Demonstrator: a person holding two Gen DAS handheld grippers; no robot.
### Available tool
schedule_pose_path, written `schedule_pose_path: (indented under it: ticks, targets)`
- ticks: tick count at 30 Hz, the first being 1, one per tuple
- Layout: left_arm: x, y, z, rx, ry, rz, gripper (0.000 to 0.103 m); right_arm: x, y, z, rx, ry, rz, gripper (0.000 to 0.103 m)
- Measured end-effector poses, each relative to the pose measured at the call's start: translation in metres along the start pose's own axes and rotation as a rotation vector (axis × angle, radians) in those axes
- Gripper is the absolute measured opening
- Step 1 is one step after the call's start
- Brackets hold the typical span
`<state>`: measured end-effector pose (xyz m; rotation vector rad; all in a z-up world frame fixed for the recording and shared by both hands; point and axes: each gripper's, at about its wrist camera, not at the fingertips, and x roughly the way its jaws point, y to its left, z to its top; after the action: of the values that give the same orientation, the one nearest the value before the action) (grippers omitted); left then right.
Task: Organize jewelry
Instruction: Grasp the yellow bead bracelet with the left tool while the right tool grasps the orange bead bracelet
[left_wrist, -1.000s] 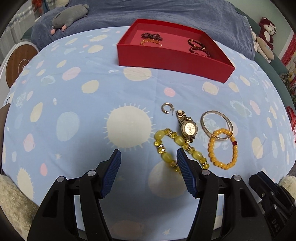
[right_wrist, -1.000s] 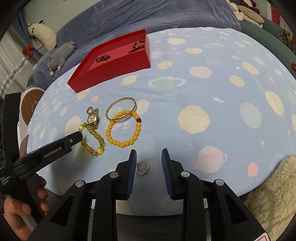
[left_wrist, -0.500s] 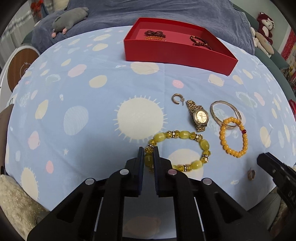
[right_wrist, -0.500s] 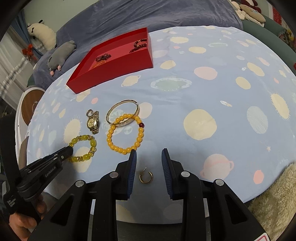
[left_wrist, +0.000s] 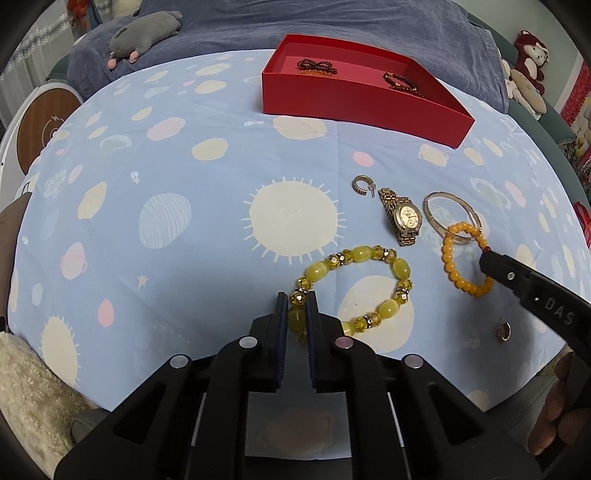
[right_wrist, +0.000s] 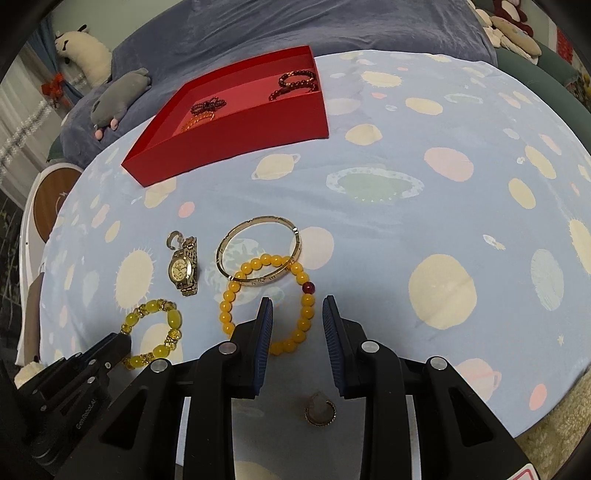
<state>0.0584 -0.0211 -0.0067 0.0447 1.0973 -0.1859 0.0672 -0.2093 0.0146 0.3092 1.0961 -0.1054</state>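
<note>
My left gripper (left_wrist: 296, 300) is shut on a bead of the yellow-green bracelet (left_wrist: 400, 267), which lies on the spotted blue cloth. My right gripper (right_wrist: 297, 301) stands open, low over the orange bead bracelet (right_wrist: 227, 301), whose right side runs between its fingers untouched. A small gold hoop earring (right_wrist: 320, 410) lies under the right gripper, behind its fingertips. A gold watch (left_wrist: 404, 219), a gold bangle (right_wrist: 297, 240) and a second hoop earring (left_wrist: 362, 184) lie beyond. The red box (left_wrist: 354, 96) at the back holds dark bead bracelets.
A blue blanket with a grey plush toy (left_wrist: 144, 31) lies behind the box, with more plush toys at the far right. A round wood-topped stand (left_wrist: 40, 122) is off the left edge. Cream fluffy fabric (left_wrist: 29, 387) borders the near edge. A hand (left_wrist: 561, 413) holds the right gripper.
My left gripper moved onto the yellow-green bracelet and shut on one bead. My right gripper moved forward, past the small hoop earring, to the orange bracelet.
</note>
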Motion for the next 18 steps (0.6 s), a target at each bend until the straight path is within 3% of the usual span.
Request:
schedule_pose_path:
  ticks: [3,7,18]
  targets:
    - [0.000,0.001,0.000,-0.001,0.001,-0.002,0.010,0.000,0.003,-0.005,-0.041,-0.016,-0.021,0.023]
    - [-0.001,0.002,-0.001,-0.006,0.001,-0.004,0.010,-0.003,-0.004,-0.011,-0.040,-0.007,-0.016,0.007]
    - [-0.008,0.006,-0.007,-0.038,0.022,-0.019,0.009,-0.024,-0.023,-0.035,0.045,0.012,0.039,0.007]
